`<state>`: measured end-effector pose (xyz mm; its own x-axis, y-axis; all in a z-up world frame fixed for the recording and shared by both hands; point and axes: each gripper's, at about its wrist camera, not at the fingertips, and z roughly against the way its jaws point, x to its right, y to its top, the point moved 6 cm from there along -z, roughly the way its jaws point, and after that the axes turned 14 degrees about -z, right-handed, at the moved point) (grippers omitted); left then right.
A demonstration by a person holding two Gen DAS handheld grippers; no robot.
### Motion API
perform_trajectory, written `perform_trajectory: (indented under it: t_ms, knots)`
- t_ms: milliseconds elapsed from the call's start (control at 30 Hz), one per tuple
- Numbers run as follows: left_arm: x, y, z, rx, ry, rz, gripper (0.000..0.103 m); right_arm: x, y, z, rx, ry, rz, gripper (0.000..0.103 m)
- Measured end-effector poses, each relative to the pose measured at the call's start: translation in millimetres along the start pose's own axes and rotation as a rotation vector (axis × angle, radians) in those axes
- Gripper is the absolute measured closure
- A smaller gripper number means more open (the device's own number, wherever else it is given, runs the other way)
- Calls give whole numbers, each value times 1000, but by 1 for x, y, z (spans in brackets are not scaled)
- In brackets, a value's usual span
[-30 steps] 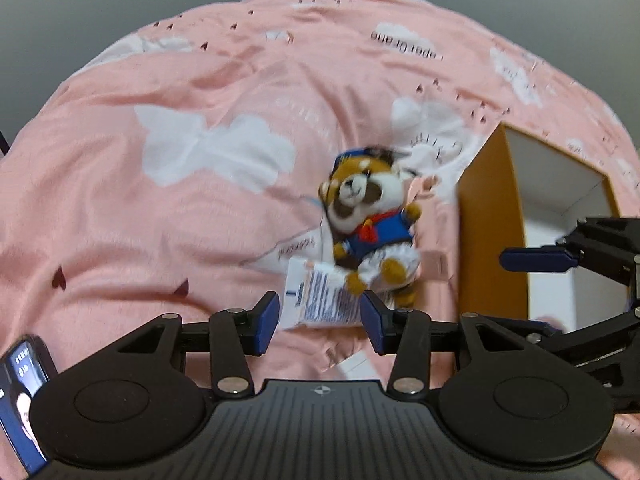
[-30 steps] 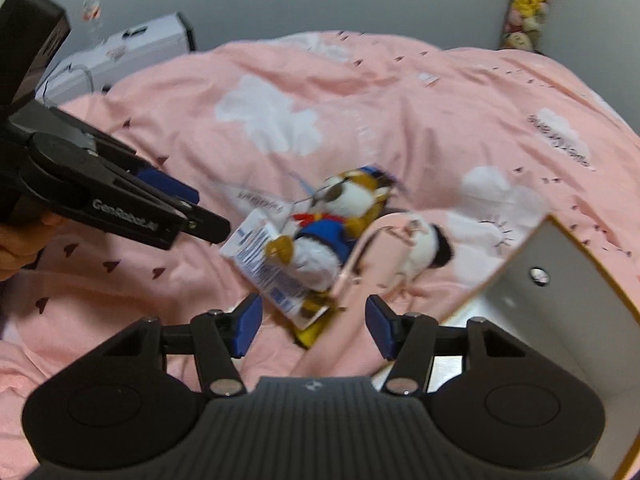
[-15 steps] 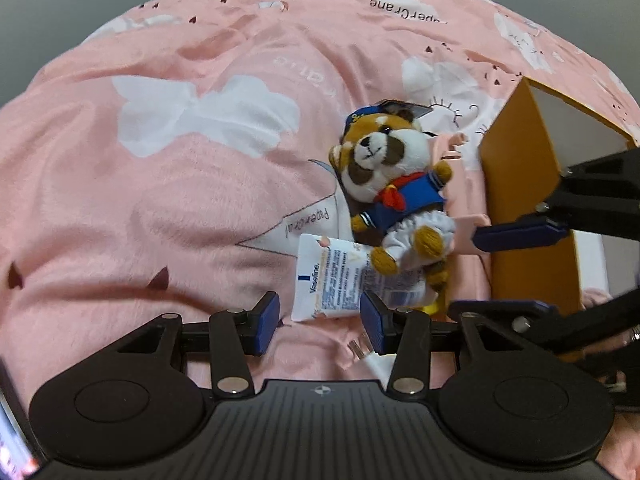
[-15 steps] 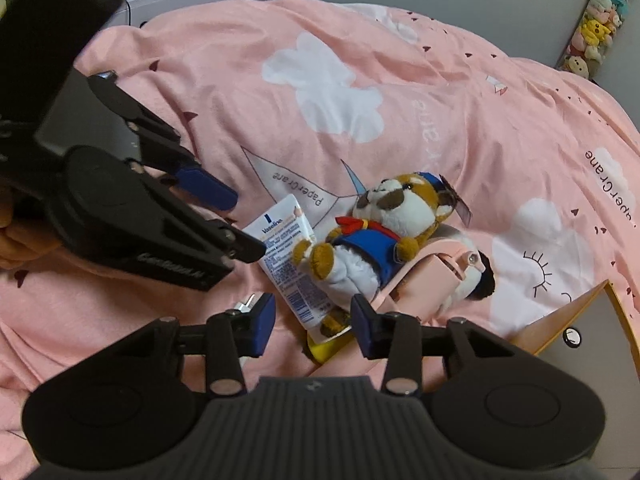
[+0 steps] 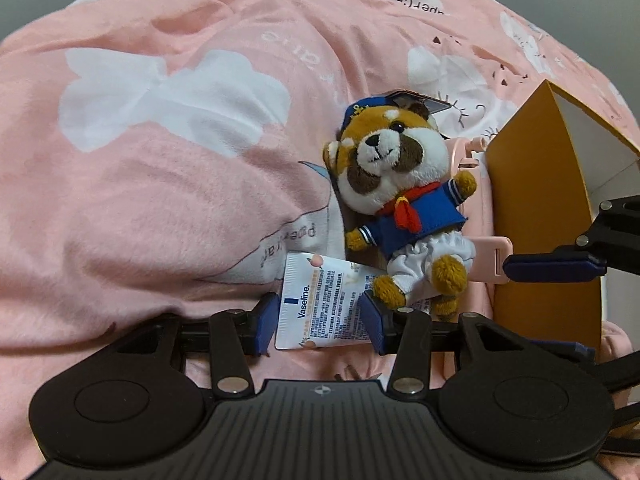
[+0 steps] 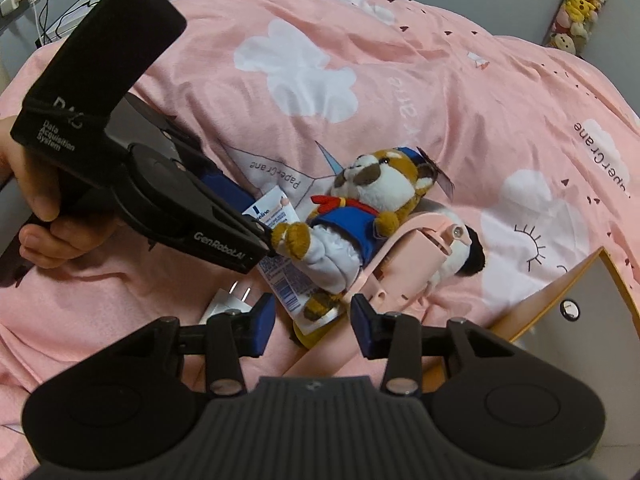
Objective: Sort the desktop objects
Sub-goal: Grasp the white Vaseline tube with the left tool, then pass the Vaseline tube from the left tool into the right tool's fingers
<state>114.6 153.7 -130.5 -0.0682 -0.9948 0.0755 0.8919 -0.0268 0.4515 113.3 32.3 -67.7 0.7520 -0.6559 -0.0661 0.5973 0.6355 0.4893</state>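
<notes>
The left gripper is spread wide around the flat end of a white Vaseline tube lying on the pink bedspread, its pads either side of the tube without visibly pressing it. A plush raccoon in a blue sailor suit lies across the tube's far end and on a pink plastic item, just beside an orange-walled box at the bedspread's right edge. The right gripper is also open and empty, near the plush's feet, with a white plug adapter by its left finger.

The blanket left of the tube lies free. On the right, the plush toy and the box block the way.
</notes>
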Motion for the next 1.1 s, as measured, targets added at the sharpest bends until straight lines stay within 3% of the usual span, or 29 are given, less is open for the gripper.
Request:
perform_trajectory:
  t_ms: [133, 267, 467, 633, 800, 933, 1100]
  knots:
    - [0, -1, 5, 15, -13, 1, 64, 4, -2, 2, 5, -6, -24, 60]
    - [7, -3, 20, 60, -97, 3, 72, 11, -8, 7, 6, -21, -51, 60]
    - [28, -5, 48, 151, -138, -77, 72, 21, -17, 12, -2, -41, -95, 60]
    - [29, -4, 54, 177, -162, -30, 77, 15, -18, 15, 14, -20, -91, 61]
    - [37, -3, 63, 210, -266, -1, 81, -8, -18, 16, 58, 7, -6, 61]
    - [39, 0, 60, 212, -268, -4, 81, -20, -14, 8, 102, -6, 46, 62]
    - [35, 0, 58, 205, -271, 16, 81, -26, -8, -6, 158, -41, 95, 73]
